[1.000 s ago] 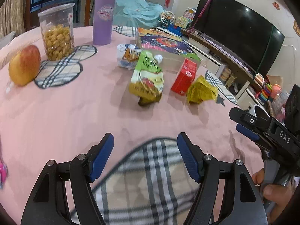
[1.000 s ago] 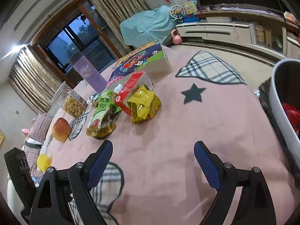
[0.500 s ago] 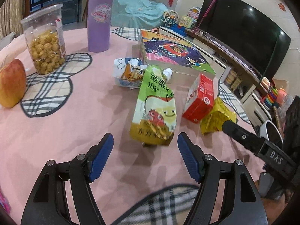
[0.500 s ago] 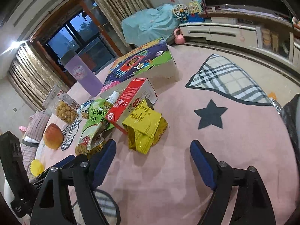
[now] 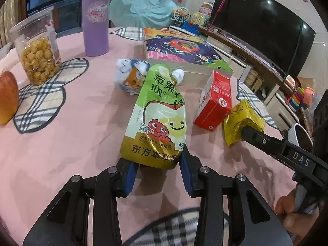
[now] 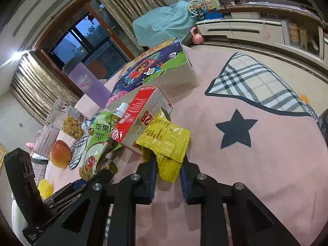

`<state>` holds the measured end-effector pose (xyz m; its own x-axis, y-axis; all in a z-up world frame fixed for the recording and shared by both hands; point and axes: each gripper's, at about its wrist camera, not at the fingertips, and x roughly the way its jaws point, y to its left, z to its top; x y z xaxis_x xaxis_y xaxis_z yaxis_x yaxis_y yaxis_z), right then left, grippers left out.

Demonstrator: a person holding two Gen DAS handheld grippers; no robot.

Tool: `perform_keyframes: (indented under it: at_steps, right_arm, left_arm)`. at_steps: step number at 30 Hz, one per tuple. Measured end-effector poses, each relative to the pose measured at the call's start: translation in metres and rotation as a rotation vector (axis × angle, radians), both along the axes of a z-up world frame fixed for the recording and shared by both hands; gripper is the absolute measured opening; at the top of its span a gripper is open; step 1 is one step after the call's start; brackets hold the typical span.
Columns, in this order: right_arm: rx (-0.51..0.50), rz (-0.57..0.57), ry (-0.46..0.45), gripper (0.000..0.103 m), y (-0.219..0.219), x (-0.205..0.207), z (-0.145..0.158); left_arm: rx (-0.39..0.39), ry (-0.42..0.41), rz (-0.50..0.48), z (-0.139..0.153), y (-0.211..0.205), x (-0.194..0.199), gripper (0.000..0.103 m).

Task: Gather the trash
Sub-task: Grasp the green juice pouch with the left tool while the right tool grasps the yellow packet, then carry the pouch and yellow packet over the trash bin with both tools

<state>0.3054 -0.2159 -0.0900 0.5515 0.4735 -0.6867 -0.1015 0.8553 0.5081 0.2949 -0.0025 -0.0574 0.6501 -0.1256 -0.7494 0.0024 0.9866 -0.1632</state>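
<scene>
A green and gold apple juice pouch (image 5: 160, 119) lies on the pink tablecloth (image 5: 71, 127). My left gripper (image 5: 157, 168) is shut on its bottom edge. A crumpled yellow wrapper (image 6: 166, 143) lies beside a red and white carton (image 6: 141, 110). My right gripper (image 6: 168, 174) is shut on the wrapper's near end. The wrapper (image 5: 242, 121), the carton (image 5: 215, 100) and a white and blue crumpled wrapper (image 5: 131, 75) show in the left wrist view. The pouch (image 6: 96, 143) also shows in the right wrist view.
A colourful puzzle box (image 5: 180, 51), a purple tumbler (image 5: 95, 18), a clear snack jar (image 5: 38, 47) and an apple (image 5: 7, 98) stand on the table. A white bin (image 5: 299, 133) sits past the table's right edge. The table edge (image 6: 266, 51) curves behind the plaid patch.
Both grippers moved forward to the trash and closed: the left onto the juice pouch, the right onto the yellow wrapper. Earlier both were open and empty.
</scene>
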Motion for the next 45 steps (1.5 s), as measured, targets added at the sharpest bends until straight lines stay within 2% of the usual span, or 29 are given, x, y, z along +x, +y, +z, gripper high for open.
perform_keyframes:
  at_steps: [12,24,45]
  right_arm:
    - [0.031,-0.007,-0.020,0.018,-0.023,-0.042,0.019]
    - [0.044,-0.038,-0.040,0.018,-0.052,-0.097,0.031]
    - [0.026,-0.125,-0.084,0.018,-0.098,-0.142,0.051]
  left_arm:
    - [-0.058,-0.050,-0.035,0.017,-0.015,-0.062,0.035]
    - [-0.102,-0.033,-0.109,0.012,-0.047,-0.111,0.034]
    - [-0.113,-0.087,-0.239,0.039,-0.100,-0.133,0.034]
